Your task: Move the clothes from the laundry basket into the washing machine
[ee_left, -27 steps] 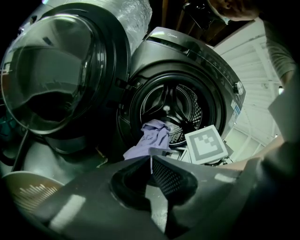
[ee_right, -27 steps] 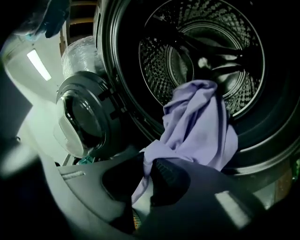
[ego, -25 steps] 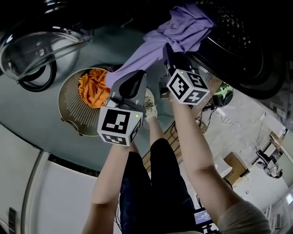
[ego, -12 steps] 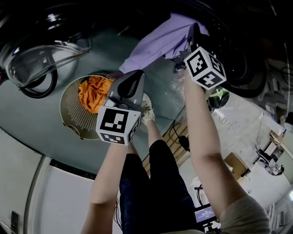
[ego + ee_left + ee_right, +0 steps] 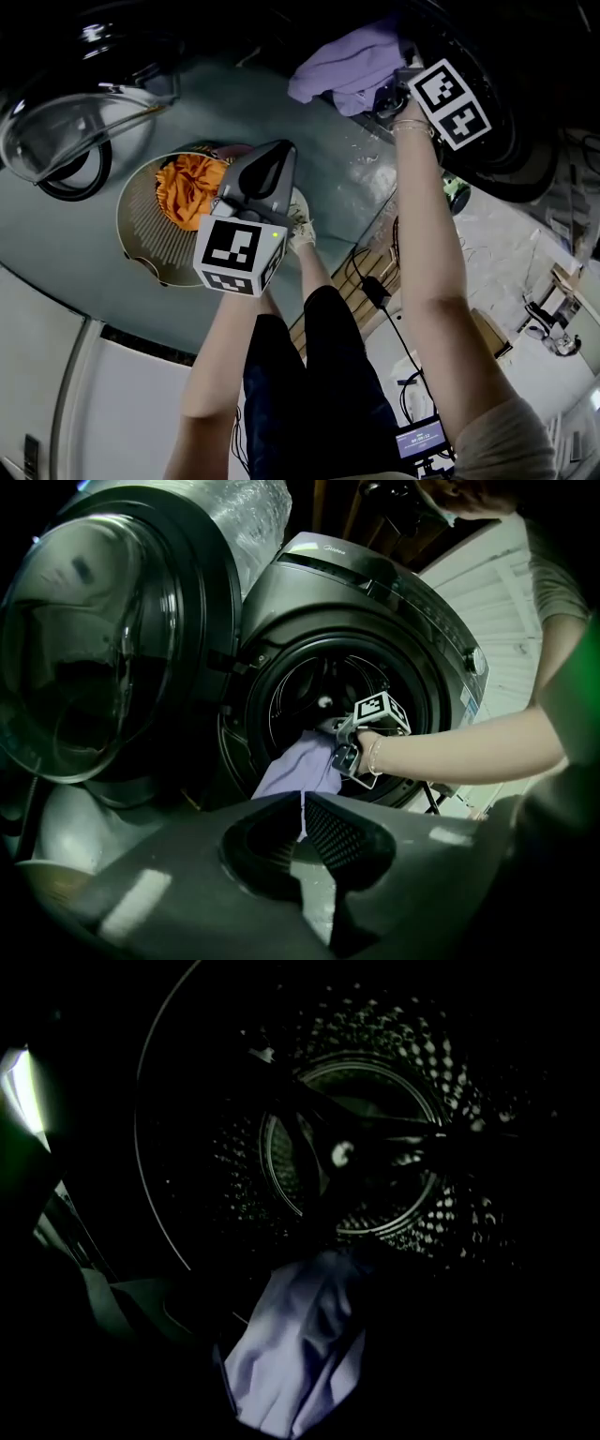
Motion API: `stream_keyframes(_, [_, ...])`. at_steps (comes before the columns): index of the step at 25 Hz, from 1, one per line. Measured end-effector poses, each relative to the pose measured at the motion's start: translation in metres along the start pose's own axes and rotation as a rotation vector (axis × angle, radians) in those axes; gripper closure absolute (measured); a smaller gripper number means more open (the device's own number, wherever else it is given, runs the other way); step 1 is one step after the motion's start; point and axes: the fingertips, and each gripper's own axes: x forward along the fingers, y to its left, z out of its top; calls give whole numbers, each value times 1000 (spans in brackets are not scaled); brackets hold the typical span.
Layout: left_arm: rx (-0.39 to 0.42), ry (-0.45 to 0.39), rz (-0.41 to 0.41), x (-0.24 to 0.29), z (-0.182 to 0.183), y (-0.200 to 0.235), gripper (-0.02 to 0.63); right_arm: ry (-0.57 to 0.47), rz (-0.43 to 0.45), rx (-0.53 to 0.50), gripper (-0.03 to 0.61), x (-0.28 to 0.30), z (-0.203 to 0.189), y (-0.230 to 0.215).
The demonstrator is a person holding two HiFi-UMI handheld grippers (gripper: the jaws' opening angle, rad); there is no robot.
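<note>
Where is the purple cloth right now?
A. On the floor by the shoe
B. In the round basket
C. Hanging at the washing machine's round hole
C: the purple cloth drapes out of the washing machine opening, while the laundry basket on the floor shows an orange cloth.

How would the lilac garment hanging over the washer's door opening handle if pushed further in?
The lilac garment is probably floppy: it drapes in soft folds over the lower rim of the washing machine opening. It looks thin and light, creasing finely. Pushed at one spot, it would likely bunch up rather than slide whole, so the hanging end may stay outside.
</note>
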Motion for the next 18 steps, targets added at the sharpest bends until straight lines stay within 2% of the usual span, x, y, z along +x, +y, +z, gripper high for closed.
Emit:
stream_keyframes(5, [-3,15,-2,-2,-6,-4,604,58,22,46,131,-18,-23,-1])
stream_keyframes(12, [-12,0,19,-4,-5,-2,606,73,69,113,132,-67,-39,9])
stream_keyframes(16, [-16,2,21,-3,-10,-1,606,142,15,168,130,-87,-88,0])
stream_keyframes(18, [-23,7,18,-1,-16,-2,606,173,-30,246,94,-88,-115,-9])
